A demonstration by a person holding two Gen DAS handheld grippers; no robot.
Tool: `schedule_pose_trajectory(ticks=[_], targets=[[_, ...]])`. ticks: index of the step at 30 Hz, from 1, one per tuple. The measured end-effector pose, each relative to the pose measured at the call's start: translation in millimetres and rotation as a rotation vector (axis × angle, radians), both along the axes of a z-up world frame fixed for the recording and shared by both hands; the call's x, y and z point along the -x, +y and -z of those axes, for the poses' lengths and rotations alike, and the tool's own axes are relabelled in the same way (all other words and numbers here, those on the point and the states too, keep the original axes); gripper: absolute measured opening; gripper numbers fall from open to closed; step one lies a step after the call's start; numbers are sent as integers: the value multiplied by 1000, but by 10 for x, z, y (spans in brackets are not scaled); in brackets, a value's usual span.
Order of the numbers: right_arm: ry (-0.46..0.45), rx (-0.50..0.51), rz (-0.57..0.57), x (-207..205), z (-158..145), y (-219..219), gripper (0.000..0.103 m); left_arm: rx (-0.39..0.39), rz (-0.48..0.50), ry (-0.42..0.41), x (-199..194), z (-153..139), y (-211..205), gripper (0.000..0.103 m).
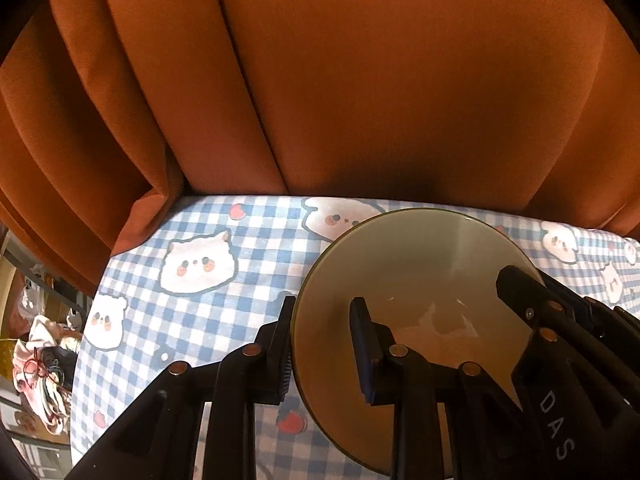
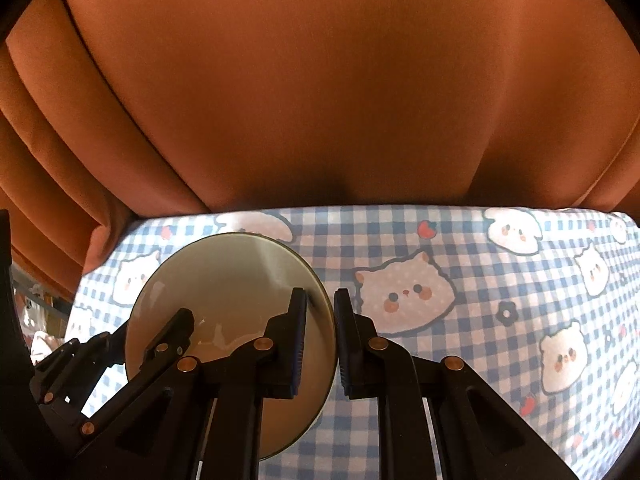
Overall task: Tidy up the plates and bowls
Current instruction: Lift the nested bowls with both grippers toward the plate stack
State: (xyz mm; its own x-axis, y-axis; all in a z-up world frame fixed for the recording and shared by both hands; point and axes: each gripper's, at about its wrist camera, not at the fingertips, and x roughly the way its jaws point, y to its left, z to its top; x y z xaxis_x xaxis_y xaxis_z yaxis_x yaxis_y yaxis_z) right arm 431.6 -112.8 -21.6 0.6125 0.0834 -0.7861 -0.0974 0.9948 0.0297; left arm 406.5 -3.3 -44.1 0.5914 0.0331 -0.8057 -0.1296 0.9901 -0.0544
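Seemingly, a pale bowl (image 1: 412,280) is clamped at opposite rims by the left gripper (image 1: 320,340) and right gripper (image 2: 320,336) (jaws closed on its wall), so a level carry is called for next.

The bowl (image 1: 416,280) is located above the surface (image 1: 224,240), gripped at opposite sides of its rim. The left tongs (image 1: 324,344) clamp the left rim: one finger outside the wall, one inside the bowl. The right tongs (image 2: 320,336) clamp the right rim in the same arrangement. Each pair of tongs enters from the near side. A curtain (image 1: 360,80) hangs behind the far edge of the surface and runs across its full width. Beyond the left edge of the surface, at a lower level, lies a pile of assorted items (image 1: 40,364).
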Motion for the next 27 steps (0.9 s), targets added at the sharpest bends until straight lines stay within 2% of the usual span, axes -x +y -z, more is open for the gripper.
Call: schedule_pose_trajectory(ticks=[19,27], targets=[[-83,46,67,1114,-645,469,18,36,70,-103,1065,-573,430,24],[-113,51,97,1632,-774,583,17,36,103,-124,1533,-655,480,24]])
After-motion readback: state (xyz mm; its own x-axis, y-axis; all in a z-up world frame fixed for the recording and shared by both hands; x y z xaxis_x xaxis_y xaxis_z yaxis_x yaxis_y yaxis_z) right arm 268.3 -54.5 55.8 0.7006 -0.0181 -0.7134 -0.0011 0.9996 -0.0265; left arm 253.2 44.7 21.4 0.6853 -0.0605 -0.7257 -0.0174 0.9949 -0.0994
